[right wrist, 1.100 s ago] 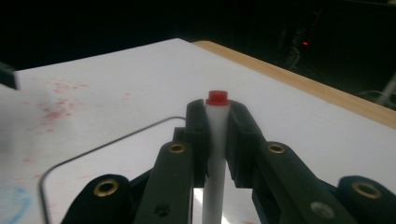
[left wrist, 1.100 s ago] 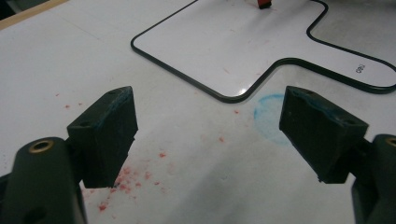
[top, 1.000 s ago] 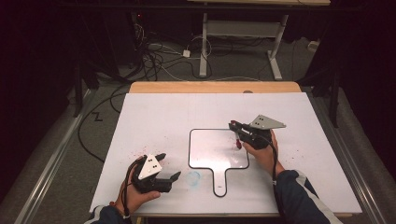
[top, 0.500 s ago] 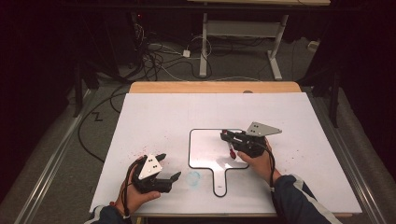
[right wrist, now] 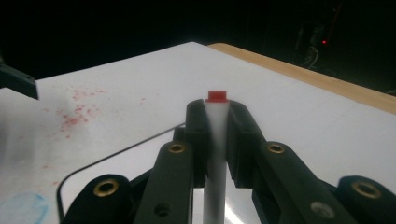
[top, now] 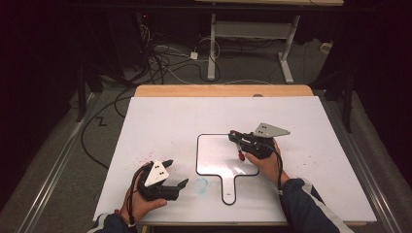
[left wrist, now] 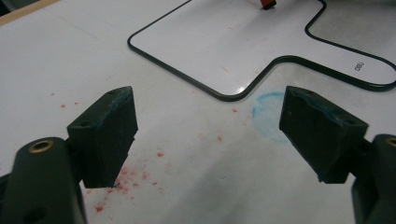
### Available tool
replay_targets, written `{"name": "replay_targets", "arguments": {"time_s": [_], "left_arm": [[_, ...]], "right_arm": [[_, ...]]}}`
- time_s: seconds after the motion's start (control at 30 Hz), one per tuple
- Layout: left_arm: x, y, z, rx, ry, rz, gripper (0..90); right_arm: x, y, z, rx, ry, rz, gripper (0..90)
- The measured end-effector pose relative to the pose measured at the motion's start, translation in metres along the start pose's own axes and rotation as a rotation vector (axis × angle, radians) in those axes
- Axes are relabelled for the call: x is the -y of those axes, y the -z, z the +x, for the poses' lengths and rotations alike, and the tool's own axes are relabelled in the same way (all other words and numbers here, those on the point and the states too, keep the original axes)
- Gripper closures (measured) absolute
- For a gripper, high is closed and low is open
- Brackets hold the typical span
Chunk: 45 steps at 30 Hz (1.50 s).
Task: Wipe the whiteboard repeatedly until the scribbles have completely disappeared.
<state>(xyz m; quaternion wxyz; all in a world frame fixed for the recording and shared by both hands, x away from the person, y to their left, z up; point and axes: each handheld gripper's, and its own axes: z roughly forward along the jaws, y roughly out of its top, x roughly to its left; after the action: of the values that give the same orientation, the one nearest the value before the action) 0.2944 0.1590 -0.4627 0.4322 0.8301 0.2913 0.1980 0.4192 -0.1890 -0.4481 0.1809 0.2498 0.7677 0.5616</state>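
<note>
My bench (top: 311,131) carries the small paddle-shaped whiteboard (top: 216,158), and over the last second my right gripper (top: 236,144) has slid leftward from its right edge to sit over its surface, so writing looks about to start. It is clamped on a white marker with a red end (right wrist: 216,116). My left gripper (left wrist: 205,135) rests near the front-left corner, pads apart, empty. I can't tell whether the marker's tip touches the board.

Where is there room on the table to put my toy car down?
The far strip of the white table, beyond the small whiteboard, is bare, and so is the right side. It is crowded near the front, around the left gripper and the right gripper holding a marker.
</note>
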Motion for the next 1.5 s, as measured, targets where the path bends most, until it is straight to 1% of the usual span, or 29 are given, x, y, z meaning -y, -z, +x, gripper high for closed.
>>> {"name": "replay_targets", "arguments": {"time_s": [0.07, 0.1, 0.13, 0.17, 0.23, 0.27, 0.3, 0.33, 0.37, 0.43, 0.5, 0.53, 0.6, 0.73, 0.8, 0.87, 0.9, 0.93, 1.0, 1.07, 1.1, 1.17, 1.23, 1.27, 1.33, 1.4, 1.47, 1.5], "left_arm": [[0.000, 0.000, 0.000, -0.001, -0.001, 0.002, 18.4], [0.000, 0.000, 0.000, 0.000, -0.001, 0.003, 18.4], [0.000, 0.000, 0.000, 0.001, -0.002, 0.004, 18.4], [0.000, 0.000, -0.001, 0.001, -0.004, 0.004, 18.4], [0.000, 0.000, -0.001, 0.001, -0.006, 0.005, 18.4], [0.000, -0.001, -0.001, 0.002, -0.005, 0.004, 18.4], [0.000, -0.001, -0.001, 0.002, -0.003, 0.004, 18.4], [0.000, -0.001, 0.000, 0.002, -0.002, 0.006, 18.4], [0.000, -0.001, 0.000, 0.002, -0.003, 0.006, 18.4], [0.000, -0.001, -0.001, 0.003, -0.005, 0.005, 18.4], [0.000, -0.001, -0.001, 0.003, -0.005, 0.005, 18.4], [0.000, 0.000, 0.000, 0.003, -0.004, 0.005, 18.4], [0.000, 0.000, 0.000, 0.003, -0.003, 0.006, 18.4], [0.000, 0.000, 0.000, 0.005, -0.004, 0.005, 18.4], [0.000, 0.000, 0.000, 0.005, -0.004, 0.004, 18.4], [0.000, 0.000, 0.000, 0.007, -0.004, 0.003, 18.4], [0.000, -0.001, 0.000, 0.007, -0.004, 0.004, 18.4], [0.000, -0.001, 0.000, 0.008, -0.005, 0.004, 18.4], [0.000, -0.001, 0.000, 0.008, -0.004, 0.005, 18.4], [0.000, 0.000, 0.000, 0.009, -0.005, 0.004, 18.4], [0.000, 0.000, 0.000, 0.009, -0.004, 0.001, 18.4], [0.000, 0.000, 0.000, 0.008, -0.001, 0.002, 18.4], [0.000, 0.000, 0.000, 0.007, -0.001, 0.002, 18.4], [0.000, 0.000, 0.000, 0.008, -0.001, 0.000, 18.4], [0.000, 0.001, -0.001, 0.008, -0.003, 0.000, 18.4], [0.000, 0.001, 0.000, 0.008, -0.002, 0.001, 18.4], [0.000, 0.001, -0.001, 0.007, -0.001, 0.002, 18.4], [0.000, 0.001, -0.001, 0.007, -0.002, 0.001, 18.4]], "right_arm": [[0.001, 0.003, -0.004, 0.019, -0.004, 0.000, 81.4], [0.001, 0.003, -0.006, 0.034, 0.007, 0.002, 81.4], [0.001, 0.004, -0.008, 0.050, 0.006, 0.001, 81.4], [0.002, 0.003, -0.010, 0.051, -0.002, -0.002, 81.4], [0.002, 0.002, -0.008, 0.038, -0.018, -0.006, 81.4], [0.002, 0.001, -0.005, 0.017, -0.024, -0.009, 81.4], [0.001, 0.000, 0.000, -0.011, -0.020, -0.012, 81.4], [0.001, -0.001, 0.004, -0.023, -0.015, -0.007, 81.4], [0.000, -0.003, 0.009, -0.040, 0.003, -0.001, 81.4], [0.000, -0.004, 0.010, -0.043, 0.026, 0.006, 81.4], [0.000, -0.003, 0.003, -0.014, 0.026, 0.006, 81.4], [0.001, -0.002, 0.000, 0.001, 0.019, 0.007, 81.4], [0.002, 0.000, -0.013, 0.045, -0.002, 0.001, 81.4], [0.001, 0.001, -0.026, 0.101, -0.003, 0.002, 81.4], [0.001, 0.000, -0.030, 0.111, -0.019, 0.003, 81.4], [0.001, -0.001, -0.030, 0.110, -0.023, 0.000, 81.4], [0.001, -0.002, -0.029, 0.101, -0.033, -0.002, 81.4], [0.001, -0.003, -0.028, 0.092, -0.034, -0.002, 81.4], [-0.001, -0.006, -0.022, 0.068, -0.017, 0.008, 81.4], [-0.002, -0.008, -0.020, 0.067, 0.006, 0.017, 81.4], [-0.002, -0.009, -0.020, 0.071, 0.007, 0.016, 81.4], [-0.001, -0.007, -0.024, 0.088, -0.003, 0.012, 81.4], [0.000, -0.005, -0.028, 0.107, -0.012, 0.022, 81.4], [0.000, -0.003, -0.029, 0.109, -0.016, 0.028, 81.4], [0.001, 0.003, -0.029, 0.096, -0.037, 0.034, 81.4], [0.003, 0.007, -0.027, 0.088, -0.026, 0.046, 81.4], [0.003, 0.008, -0.028, 0.082, -0.033, 0.044, 81.4], [0.003, 0.006, -0.028, 0.085, -0.023, 0.040, 81.4]]}}
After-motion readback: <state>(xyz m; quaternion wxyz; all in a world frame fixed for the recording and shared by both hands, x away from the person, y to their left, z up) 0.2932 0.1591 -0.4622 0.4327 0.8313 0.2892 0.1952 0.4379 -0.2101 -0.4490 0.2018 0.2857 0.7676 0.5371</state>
